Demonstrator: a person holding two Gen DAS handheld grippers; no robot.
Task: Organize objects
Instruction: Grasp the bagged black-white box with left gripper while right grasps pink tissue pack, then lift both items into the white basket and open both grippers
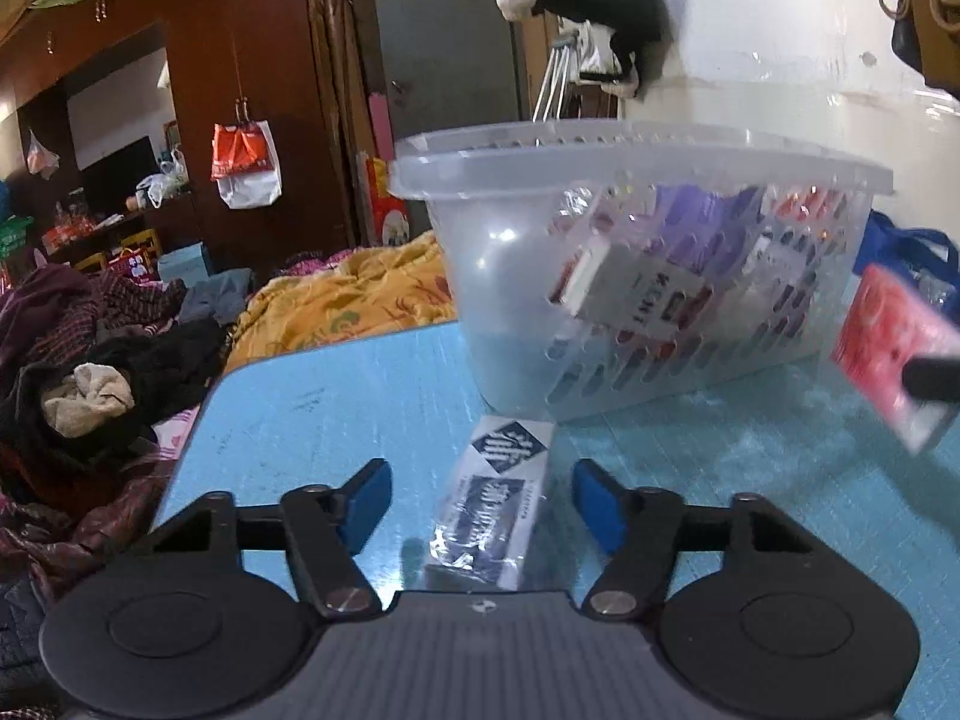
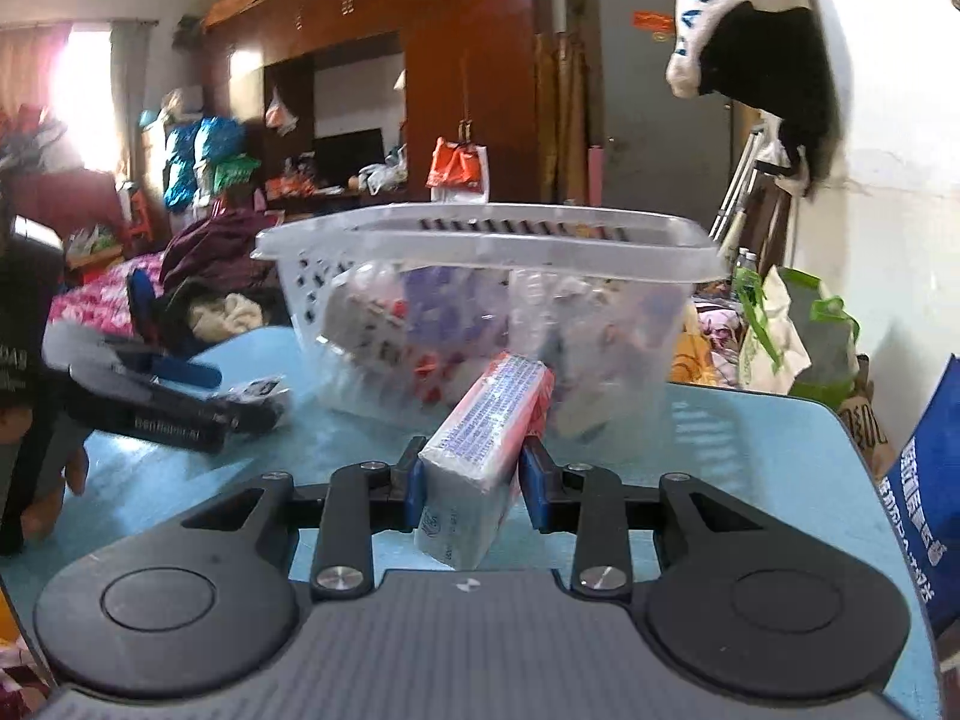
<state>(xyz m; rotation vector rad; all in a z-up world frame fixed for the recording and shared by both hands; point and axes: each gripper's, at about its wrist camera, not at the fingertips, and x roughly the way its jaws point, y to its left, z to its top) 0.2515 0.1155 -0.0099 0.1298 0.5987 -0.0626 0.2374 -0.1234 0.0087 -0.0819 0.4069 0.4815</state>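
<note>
A clear slotted plastic basket (image 1: 606, 165) (image 2: 480, 240) stands on the light blue table (image 1: 336, 408) (image 2: 756, 456) and holds several packets. A white packet with dark blue print (image 1: 495, 498) lies flat in front of it. My left gripper (image 1: 483, 507) straddles this packet, with a gap at each blue pad, so it is open. In the right wrist view that gripper (image 2: 180, 396) sits low at the left over the packet (image 2: 261, 389). My right gripper (image 2: 471, 480) is shut on a red and white packet (image 2: 480, 438), tilted up before the basket, and blurred at the right edge as the packet (image 1: 888, 342).
A pile of dark clothes (image 1: 90, 372) and a yellow blanket (image 1: 342, 294) lie past the table's left edge. A blue bag (image 2: 924, 492) and green-handled bags (image 2: 798, 336) stand off the table's right side. A sock and dark garment (image 2: 756, 42) hang above the basket.
</note>
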